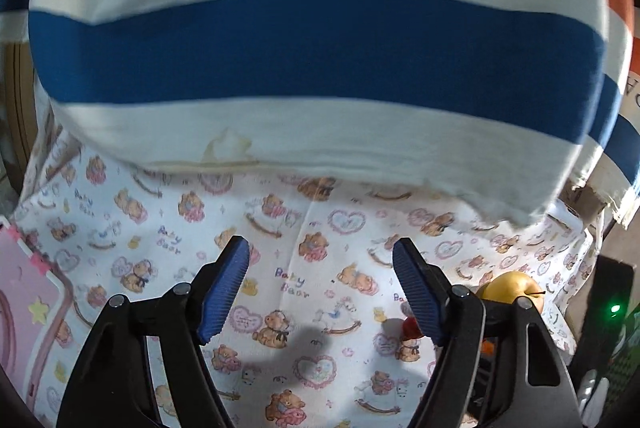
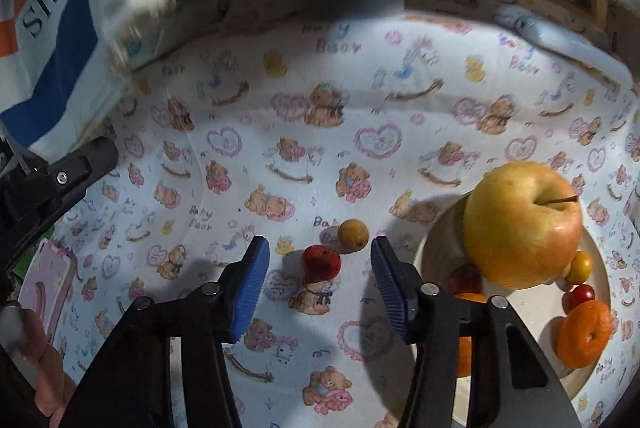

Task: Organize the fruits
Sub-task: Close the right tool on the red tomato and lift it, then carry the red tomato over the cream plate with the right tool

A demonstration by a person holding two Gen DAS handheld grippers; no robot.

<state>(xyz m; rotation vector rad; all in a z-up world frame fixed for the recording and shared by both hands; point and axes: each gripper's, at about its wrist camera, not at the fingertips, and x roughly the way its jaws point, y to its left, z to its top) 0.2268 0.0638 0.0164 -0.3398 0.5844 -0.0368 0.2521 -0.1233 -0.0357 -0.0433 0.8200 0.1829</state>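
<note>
small red fruit (image 2: 321,261) lying on the bear-print cloth (image 2: 360,116), just beside the wooden plate (image 2: 528,312) and in line with the gap of the right gripper (image 2: 320,288), whose blue pads (image 2: 250,292) stand spread and hold nothing. a small tan fruit (image 2: 352,235) lies touching or nearly touching the red one, on its far side from the gripper. on the plate rest a large yellow apple (image 2: 524,224), an orange citrus (image 2: 585,333) and several small fruits. the left gripper (image 1: 320,292), away from the plate, is likewise spread and empty over bare cloth. risk: the round red fruit may roll or squirt from the ribbed pads if pinched off-centre, and a closing finger may knock the tan fruit away. the right finger hides part of the plate's contents; the striped shirt (image 1: 320,48) blocks the far side of both views, and a pink object (image 1: 24,308) is cut off at the frame edge.
</note>
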